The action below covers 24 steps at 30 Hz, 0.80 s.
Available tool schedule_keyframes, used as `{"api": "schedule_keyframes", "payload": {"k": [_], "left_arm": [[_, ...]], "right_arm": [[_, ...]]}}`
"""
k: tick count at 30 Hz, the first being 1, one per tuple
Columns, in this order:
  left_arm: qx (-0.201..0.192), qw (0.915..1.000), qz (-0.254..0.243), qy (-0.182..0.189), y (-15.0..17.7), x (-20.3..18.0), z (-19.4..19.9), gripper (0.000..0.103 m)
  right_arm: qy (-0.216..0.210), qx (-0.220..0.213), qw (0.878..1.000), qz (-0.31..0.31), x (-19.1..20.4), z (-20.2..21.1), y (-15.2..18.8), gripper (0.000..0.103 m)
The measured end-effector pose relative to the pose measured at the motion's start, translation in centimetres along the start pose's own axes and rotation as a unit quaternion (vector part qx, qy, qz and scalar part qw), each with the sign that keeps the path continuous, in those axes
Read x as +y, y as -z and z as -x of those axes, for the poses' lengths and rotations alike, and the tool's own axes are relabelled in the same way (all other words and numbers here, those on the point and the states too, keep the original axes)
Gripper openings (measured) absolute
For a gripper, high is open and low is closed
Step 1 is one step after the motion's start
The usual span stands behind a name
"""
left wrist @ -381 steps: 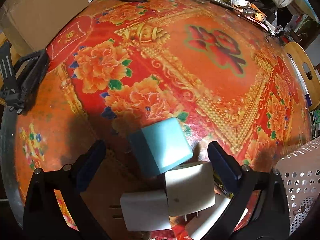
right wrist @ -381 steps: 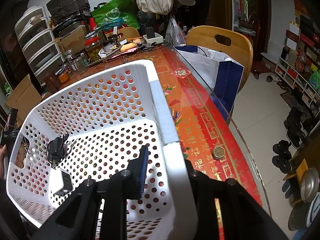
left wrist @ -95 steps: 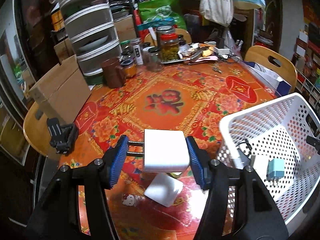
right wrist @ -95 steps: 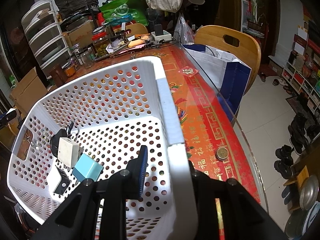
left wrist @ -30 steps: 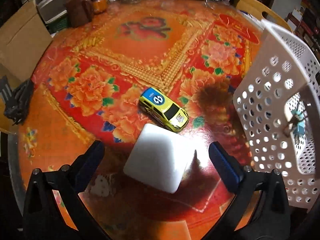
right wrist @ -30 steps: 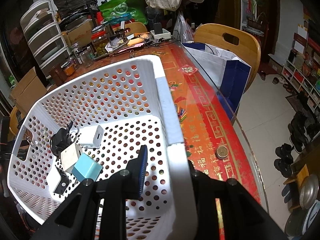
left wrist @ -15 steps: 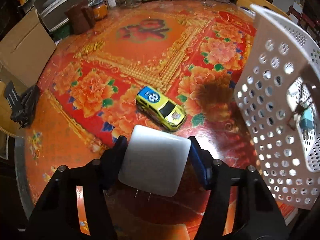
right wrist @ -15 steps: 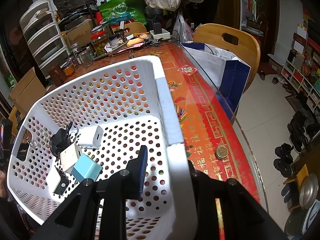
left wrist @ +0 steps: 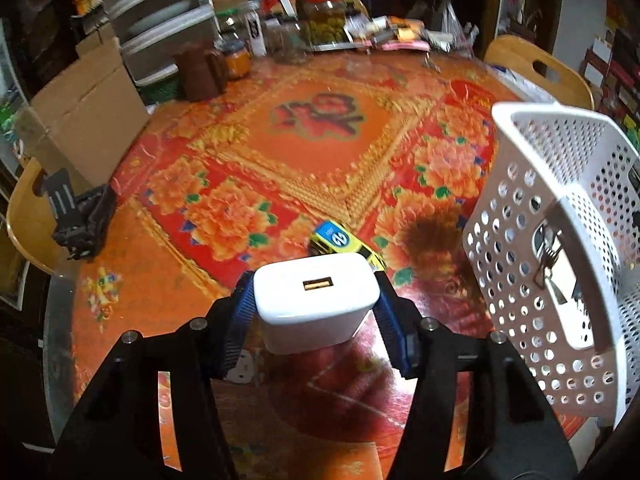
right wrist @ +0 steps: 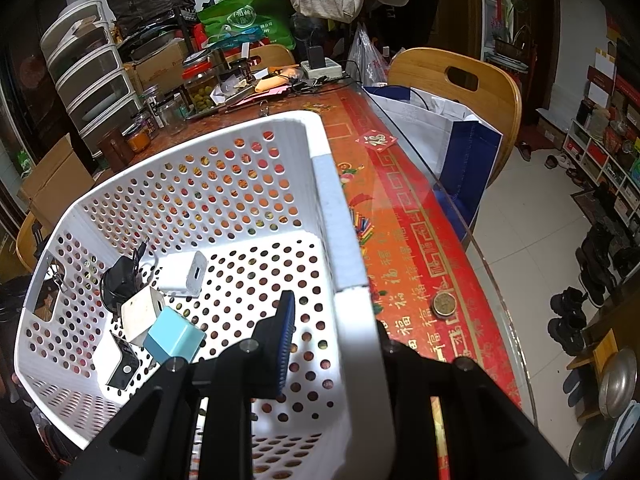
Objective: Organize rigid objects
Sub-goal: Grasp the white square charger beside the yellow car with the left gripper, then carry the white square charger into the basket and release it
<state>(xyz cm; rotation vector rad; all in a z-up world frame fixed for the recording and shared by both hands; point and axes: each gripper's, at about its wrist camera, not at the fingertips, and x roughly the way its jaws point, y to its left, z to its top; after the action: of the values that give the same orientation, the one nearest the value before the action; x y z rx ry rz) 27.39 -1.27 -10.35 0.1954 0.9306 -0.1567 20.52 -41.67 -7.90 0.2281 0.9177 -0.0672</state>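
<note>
A white charger block (left wrist: 316, 300), its USB port facing up, is gripped between the blue pads of the left tool (left wrist: 316, 312), whose jaws are closing on it; the block is held above the counter (left wrist: 312, 140), which is covered in a red and orange floral cloth. Just beyond the block, partly hidden by it, a yellow toy car (left wrist: 346, 242) with a blue roof lies on the cloth. To the right of the block stands a white perforated basket (left wrist: 560, 240), well apart from a black clamp-like object (left wrist: 76, 216) at the counter's left edge. The basket's near right wall (right wrist: 360, 340) is clamped by the right tool (right wrist: 332, 340), one pad inside and the other hidden outside the wall. Inside the basket, toward its left end, a cluster is gathered: a white charger (right wrist: 184, 274), a cream charger (right wrist: 140, 312), a light blue cube charger (right wrist: 174, 340), a black plug (right wrist: 118, 278) and a flat white charger (right wrist: 116, 364). A coin-like disc (right wrist: 445, 305) lies on the cloth right of the basket.
</note>
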Motion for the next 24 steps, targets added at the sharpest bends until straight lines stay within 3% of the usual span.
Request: {"api": "schedule_keyframes", "payload": {"k": [12, 24], "left_arm": [[-0.074, 0.9969, 0.002, -0.026, -1.4, 1.0, 5.6, 0.055], [-0.129, 0.99, -0.054, -0.019, -5.4, -5.3, 12.0, 0.055]], "right_arm": [[0.001, 0.0, 1.0, 0.0, -0.1, 0.0, -0.1, 0.024], [0.001, 0.002, 1.0, 0.004, 0.0, 0.0, -0.1, 0.024]]}}
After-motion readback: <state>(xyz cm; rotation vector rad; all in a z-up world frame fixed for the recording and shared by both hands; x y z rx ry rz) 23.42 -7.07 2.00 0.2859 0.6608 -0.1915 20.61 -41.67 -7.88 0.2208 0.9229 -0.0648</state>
